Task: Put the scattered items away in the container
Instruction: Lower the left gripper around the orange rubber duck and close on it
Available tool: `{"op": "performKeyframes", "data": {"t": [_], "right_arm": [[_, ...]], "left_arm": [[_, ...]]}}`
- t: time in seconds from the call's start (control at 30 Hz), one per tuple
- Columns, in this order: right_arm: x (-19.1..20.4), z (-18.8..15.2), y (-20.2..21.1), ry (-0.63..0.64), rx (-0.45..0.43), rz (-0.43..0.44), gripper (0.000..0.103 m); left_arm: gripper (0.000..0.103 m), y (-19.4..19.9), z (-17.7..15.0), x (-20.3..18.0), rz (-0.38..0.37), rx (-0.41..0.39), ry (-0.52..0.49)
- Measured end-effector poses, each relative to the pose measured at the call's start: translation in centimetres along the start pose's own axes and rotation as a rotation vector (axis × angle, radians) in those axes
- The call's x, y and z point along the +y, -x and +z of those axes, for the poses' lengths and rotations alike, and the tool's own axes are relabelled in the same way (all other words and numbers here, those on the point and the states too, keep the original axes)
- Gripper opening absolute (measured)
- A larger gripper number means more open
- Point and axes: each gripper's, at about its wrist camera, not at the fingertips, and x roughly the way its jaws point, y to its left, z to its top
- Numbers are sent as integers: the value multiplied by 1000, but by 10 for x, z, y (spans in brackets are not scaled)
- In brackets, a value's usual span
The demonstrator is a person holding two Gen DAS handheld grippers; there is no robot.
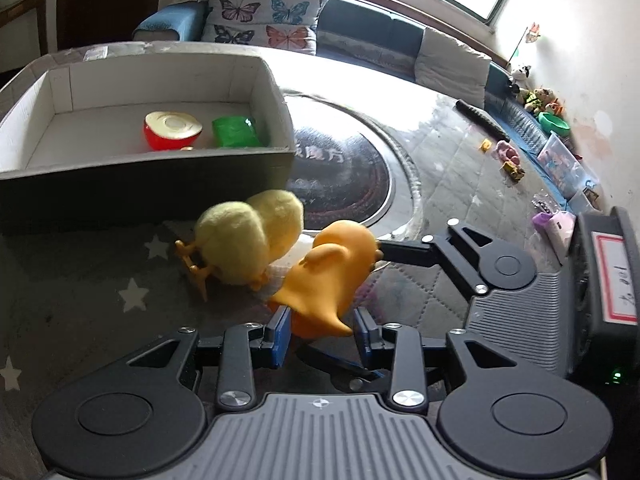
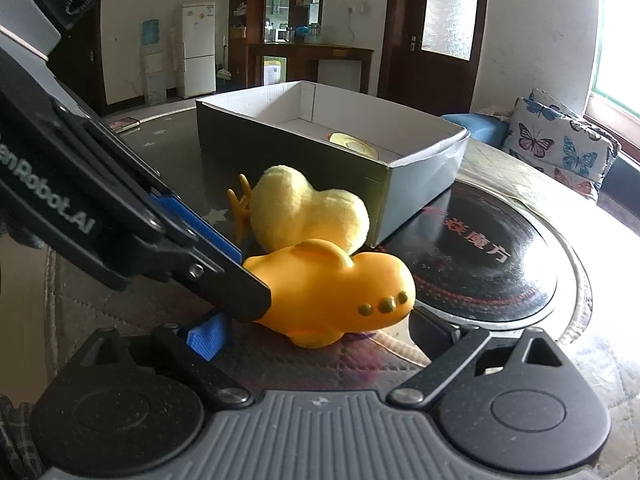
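Observation:
An orange toy plane (image 1: pixel 324 276) lies on the table in front of the box, also in the right wrist view (image 2: pixel 332 292). A fluffy yellow chick (image 1: pixel 248 240) lies beside it, touching it, next to the box (image 2: pixel 308 204). My left gripper (image 1: pixel 320 334) straddles the plane's tail with its blue pads either side; the jaws stand apart and I cannot see them pressing. It also reaches in from the left in the right wrist view (image 2: pixel 224 276). My right gripper (image 2: pixel 320 332) is open around the plane's near side. The white-lined box (image 1: pixel 60 168) holds a red-and-gold lidded pot (image 1: pixel 172 130) and a green item (image 1: pixel 236 132).
A dark round inset (image 2: pixel 480 264) with printed characters fills the table's middle. A sofa with butterfly cushions (image 1: pixel 264 12) stands beyond the table. Toys and small items (image 1: pixel 512 160) lie along the far right. A phone-like item (image 2: pixel 126 123) lies at the table's far left.

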Motion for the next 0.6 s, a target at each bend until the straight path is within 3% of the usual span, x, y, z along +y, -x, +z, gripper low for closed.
{"op": "performKeyframes", "data": {"t": [0.6], "right_arm": [[34, -10, 26, 45, -37, 75, 97]], "left_arm": [[38, 10, -16, 45, 21, -14, 112]]}}
